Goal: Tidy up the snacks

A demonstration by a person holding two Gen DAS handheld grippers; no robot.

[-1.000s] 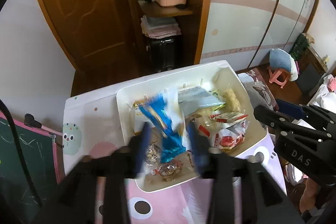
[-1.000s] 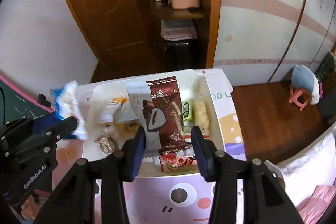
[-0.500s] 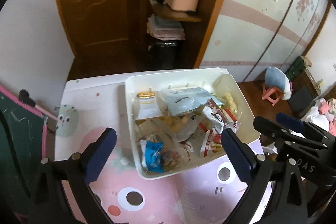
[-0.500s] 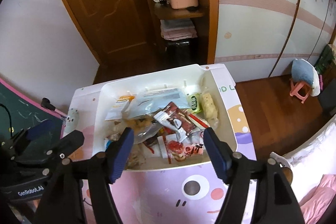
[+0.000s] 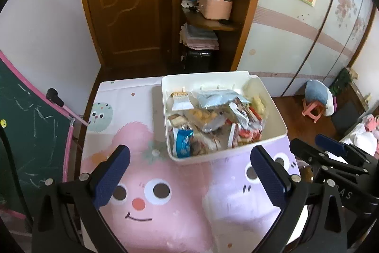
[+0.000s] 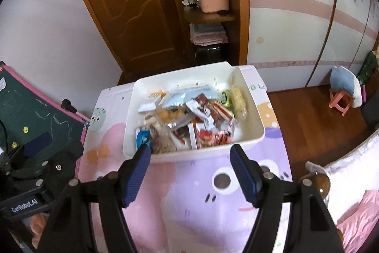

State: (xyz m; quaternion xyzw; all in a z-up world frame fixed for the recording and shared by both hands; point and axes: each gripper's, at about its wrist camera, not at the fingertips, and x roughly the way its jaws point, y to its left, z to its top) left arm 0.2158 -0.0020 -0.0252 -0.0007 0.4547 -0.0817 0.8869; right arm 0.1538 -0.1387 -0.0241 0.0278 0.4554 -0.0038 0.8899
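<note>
A white bin [image 5: 272, 136] holding several snack packets stands on the table's cartoon cloth [image 5: 154, 205]. A blue packet [image 5: 182, 141] lies in its near left corner, a pale blue bag [image 5: 218, 96] towards the back. In the right wrist view the bin [image 6: 258, 125] shows a brown chocolate wrapper [image 6: 203, 106] on top of the heap. My left gripper [image 5: 189, 149] hangs open and empty in front of the bin's near wall. My right gripper [image 6: 190, 151] is open too, nothing between its pads, just short of the same wall.
A green chalkboard [image 5: 28, 134] with a pink frame leans at the table's left edge. Behind the table are a wooden door [image 5: 132, 4] and a shelf with a pink basket [image 5: 214, 7]. A pink stool [image 5: 312, 110] and bedding [image 6: 355, 205] lie to the right.
Both grippers opened and let go: the blue packet and the brown wrapper now lie in the bin. Both hands then drew back from the bin towards the table's near side.
</note>
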